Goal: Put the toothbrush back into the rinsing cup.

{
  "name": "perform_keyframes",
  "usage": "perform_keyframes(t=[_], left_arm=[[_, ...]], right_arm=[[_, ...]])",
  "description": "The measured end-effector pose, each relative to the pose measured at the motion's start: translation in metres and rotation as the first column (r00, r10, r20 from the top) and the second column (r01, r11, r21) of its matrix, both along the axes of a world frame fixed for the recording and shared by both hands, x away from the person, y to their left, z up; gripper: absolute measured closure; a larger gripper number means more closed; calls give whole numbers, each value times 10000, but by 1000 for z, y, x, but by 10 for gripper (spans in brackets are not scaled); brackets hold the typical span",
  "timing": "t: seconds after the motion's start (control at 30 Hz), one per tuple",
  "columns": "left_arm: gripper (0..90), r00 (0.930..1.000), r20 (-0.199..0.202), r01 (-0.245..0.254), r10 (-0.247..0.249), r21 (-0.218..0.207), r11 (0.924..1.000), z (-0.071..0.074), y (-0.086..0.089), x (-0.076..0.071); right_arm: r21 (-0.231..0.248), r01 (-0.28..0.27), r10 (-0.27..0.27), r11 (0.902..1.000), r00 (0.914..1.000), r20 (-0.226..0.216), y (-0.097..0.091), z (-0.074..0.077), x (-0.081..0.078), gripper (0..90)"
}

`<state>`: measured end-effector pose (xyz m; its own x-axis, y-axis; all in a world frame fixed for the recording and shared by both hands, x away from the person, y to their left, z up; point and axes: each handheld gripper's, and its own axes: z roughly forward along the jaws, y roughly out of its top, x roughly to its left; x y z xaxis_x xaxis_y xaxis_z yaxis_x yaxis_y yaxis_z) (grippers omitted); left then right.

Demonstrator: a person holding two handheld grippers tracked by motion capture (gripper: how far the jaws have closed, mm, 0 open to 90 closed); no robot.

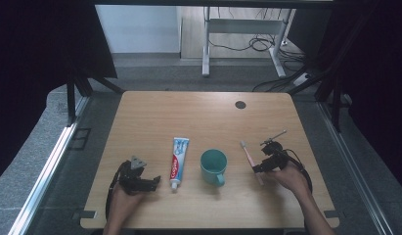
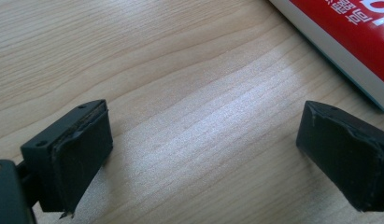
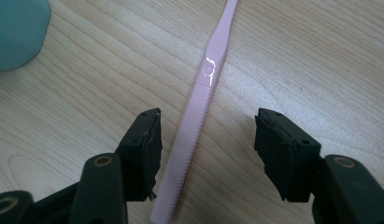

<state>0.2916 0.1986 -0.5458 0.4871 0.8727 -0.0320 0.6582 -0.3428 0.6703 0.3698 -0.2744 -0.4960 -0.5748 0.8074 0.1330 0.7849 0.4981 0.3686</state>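
Right tool (image 3: pixel 206 154) sits low over the wooden tabletop (image 1: pixel 154 112), jaws parted on either side of the pink toothbrush (image 3: pixel 199 116). In the right gripper view the handle runs between the two black pads; the left pad is just beside it, the right pad stands clear with bare wood between. No pad presses on the handle, so this tool is open with the toothbrush inside its gap, not gripped. The toothbrush lies flat on the tabletop.

In the high view the toothbrush (image 1: pixel 250 160) lies right of the teal mug (image 1: pixel 213 166), head end toward the far edge of the tabletop, and the right tool (image 1: pixel 265 165) is at its near end. A corner of the mug (image 3: pixel 17 32) shows at the upper left of the right gripper view.

Left tool (image 1: pixel 150 184) rests near the front left of the tabletop, just left of the toothpaste tube (image 1: pixel 178 161). Left gripper view: jaws wide apart, nothing between them, bare wood below; the red and white tube (image 2: pixel 348 42) crosses the upper right corner, apart from the pads.
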Motion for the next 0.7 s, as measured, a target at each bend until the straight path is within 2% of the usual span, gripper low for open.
perform_keyframes(t=[0.2, 0.33, 0.7], left_arm=[[34, 10000, 0, 0, 0, 2, 10000, 0, 0, 0], [34, 10000, -3, 1, -1, 4, 10000, 0, 0, 0], [34, 10000, -8, 3, -3, 7, 10000, 0, 0, 0]], right_arm=[[-398, -150, 142, 9991, 9997, -199, 7, 2, 5, 446], [-641, -269, 236, 9976, 9984, -515, 15, 3, 12, 502], [-1097, -378, 262, 9932, 9941, -1053, 25, 4, 25, 573]])
